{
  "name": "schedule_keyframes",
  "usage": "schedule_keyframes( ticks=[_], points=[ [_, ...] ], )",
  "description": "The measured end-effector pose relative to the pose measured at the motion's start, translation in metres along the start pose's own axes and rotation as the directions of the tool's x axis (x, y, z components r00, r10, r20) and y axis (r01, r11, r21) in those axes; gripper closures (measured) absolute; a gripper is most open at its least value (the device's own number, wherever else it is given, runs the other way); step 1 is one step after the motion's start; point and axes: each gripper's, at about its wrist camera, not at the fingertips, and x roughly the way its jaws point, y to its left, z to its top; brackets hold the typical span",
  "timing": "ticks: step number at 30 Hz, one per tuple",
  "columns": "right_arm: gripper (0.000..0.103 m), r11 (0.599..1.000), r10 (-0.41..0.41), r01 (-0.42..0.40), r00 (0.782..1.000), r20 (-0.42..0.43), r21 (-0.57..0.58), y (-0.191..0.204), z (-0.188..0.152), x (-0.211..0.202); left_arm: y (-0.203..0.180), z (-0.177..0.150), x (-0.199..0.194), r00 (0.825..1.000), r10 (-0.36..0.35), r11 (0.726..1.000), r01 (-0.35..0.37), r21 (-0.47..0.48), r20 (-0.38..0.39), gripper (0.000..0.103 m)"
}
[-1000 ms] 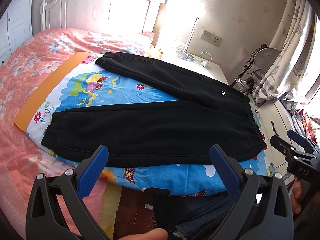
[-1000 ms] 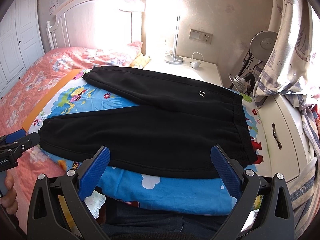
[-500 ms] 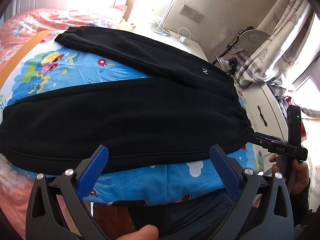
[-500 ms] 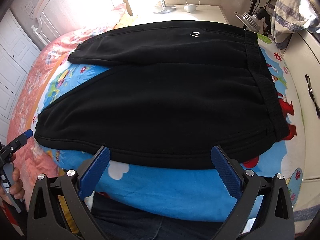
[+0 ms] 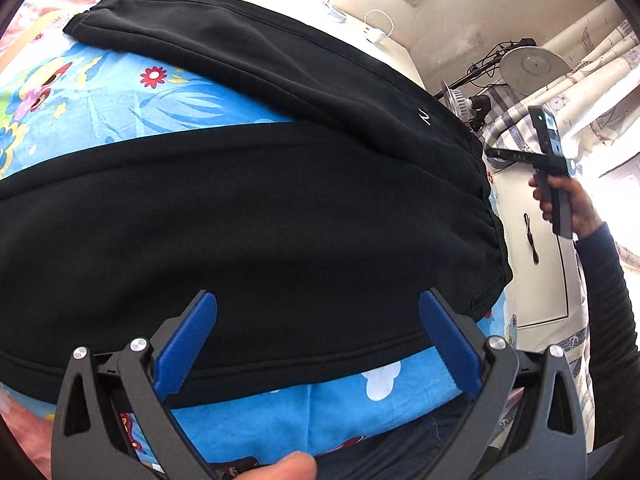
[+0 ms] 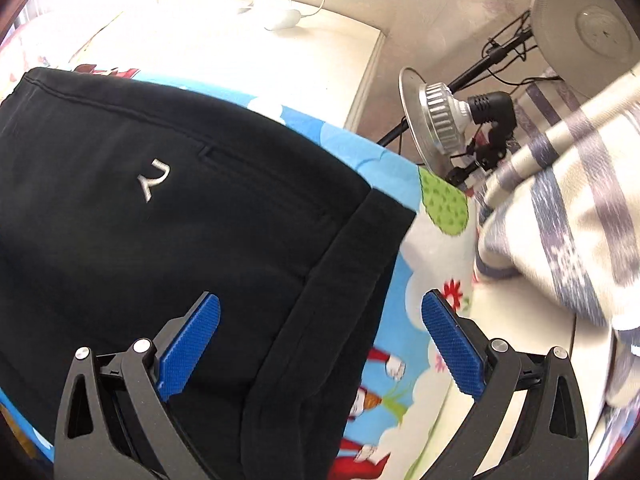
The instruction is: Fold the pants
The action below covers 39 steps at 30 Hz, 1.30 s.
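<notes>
Black pants point(image 5: 256, 208) lie flat on a blue cartoon sheet point(image 5: 120, 96), legs spread in a V, waistband to the right. My left gripper point(image 5: 318, 340) is open and empty over the near leg's lower edge. My right gripper point(image 6: 320, 344) is open and empty, hovering over the far corner of the waistband point(image 6: 340, 280), by the small white logo point(image 6: 154, 180). The right gripper also shows in the left wrist view point(image 5: 496, 154), held in a hand beyond the waistband.
A white nightstand point(image 6: 280, 48) with a cable and charger stands behind the bed. A metal lamp head point(image 6: 436, 120) on a stand and a striped curtain point(image 6: 560, 220) are right of the waistband. A white cabinet point(image 5: 536, 248) stands at the bed's right edge.
Both grippers moved in closer to the pants. The right gripper swung to the far waistband corner. The left gripper dropped lower over the near leg. Both stayed open.
</notes>
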Motion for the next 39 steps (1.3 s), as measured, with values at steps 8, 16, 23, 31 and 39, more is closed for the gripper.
schedule_keyframes(
  ticks=[8, 16, 23, 31, 39],
  points=[
    [0.006, 0.987, 0.052, -0.064, 0.995, -0.087, -0.145, 0.011, 0.084, 0.06, -0.009, 0.012, 0.023, 0.999, -0.017, 0.999, 0.016, -0.037, -0.033, 0.002],
    [0.048, 0.962, 0.165, -0.196, 0.972, -0.166, -0.192, 0.032, 0.099, 0.081, 0.015, 0.02, 0.017, 0.999, 0.03, 0.993, -0.034, -0.117, -0.032, 0.002],
    [0.095, 0.944, 0.181, -0.213, 0.973, -0.143, -0.251, 0.035, 0.08, 0.047, 0.023, 0.051, 0.022, 0.999, 0.023, 0.992, -0.028, -0.122, -0.038, 0.002],
    [0.096, 0.94, 0.254, -0.241, 0.967, 0.021, -0.242, 0.032, 0.039, -0.05, 0.047, 0.136, 0.022, 0.995, -0.09, 0.964, 0.098, -0.248, 0.041, 0.003],
    [0.096, 0.938, 0.257, -0.211, 0.956, 0.143, -0.274, 0.064, -0.018, -0.106, 0.077, 0.277, 0.066, 0.976, -0.215, 0.854, 0.207, -0.477, 0.039, 0.018]
  ],
)
